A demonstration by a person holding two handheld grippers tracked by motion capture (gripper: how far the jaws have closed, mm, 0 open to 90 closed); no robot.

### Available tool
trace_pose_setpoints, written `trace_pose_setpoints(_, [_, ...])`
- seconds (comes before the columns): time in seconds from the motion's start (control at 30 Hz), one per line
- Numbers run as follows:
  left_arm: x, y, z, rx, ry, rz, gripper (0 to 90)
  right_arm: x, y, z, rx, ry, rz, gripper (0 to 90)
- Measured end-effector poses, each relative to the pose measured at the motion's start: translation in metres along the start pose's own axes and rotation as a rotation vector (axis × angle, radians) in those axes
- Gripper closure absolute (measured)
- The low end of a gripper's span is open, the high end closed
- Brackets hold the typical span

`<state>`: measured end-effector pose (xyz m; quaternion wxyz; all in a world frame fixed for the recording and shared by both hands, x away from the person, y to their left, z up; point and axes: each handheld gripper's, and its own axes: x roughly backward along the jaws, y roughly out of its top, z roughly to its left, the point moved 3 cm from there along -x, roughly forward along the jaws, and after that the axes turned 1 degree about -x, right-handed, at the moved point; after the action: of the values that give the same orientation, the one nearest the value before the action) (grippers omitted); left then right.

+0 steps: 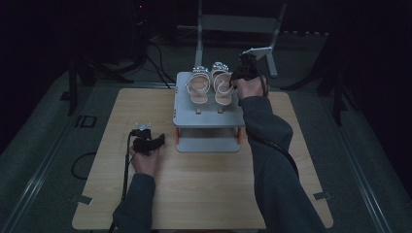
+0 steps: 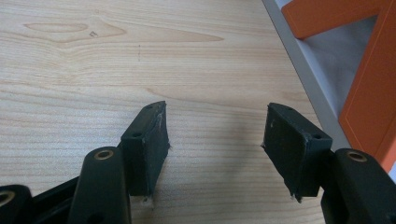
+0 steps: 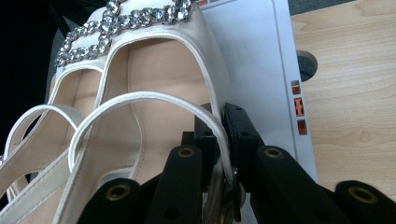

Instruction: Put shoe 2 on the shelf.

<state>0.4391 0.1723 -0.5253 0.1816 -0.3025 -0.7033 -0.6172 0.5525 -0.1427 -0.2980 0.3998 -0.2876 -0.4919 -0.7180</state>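
The right sandal (image 3: 154,88) stands beside its mate (image 1: 198,89) on the top tier of a grey rack (image 1: 209,119) on the counter (image 1: 194,194). Its thin strap, soft and probably slippery, is pinched between the closed jaws of the right gripper (image 3: 223,135). The rhinestones look fragile. The left gripper (image 2: 212,144) is held open over bare counter. The lower tier appears empty.
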Motion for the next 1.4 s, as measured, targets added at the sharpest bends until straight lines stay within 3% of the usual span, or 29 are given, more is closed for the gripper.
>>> trace_pose_setpoints(0.47, [0.000,0.000,0.000,0.002,-0.002,-0.001,40.1,-0.005,0.004,0.002,0.027,-0.035,0.031,84.8])
trace_pose_setpoints(1.17, [0.000,0.000,0.001,0.005,-0.004,-0.002,40.1,-0.010,0.005,0.001,0.055,-0.021,0.053,83.9])
trace_pose_setpoints(1.4, [0.000,0.000,0.001,0.005,-0.004,-0.002,40.1,-0.012,0.004,0.000,0.054,-0.004,0.063,79.8])
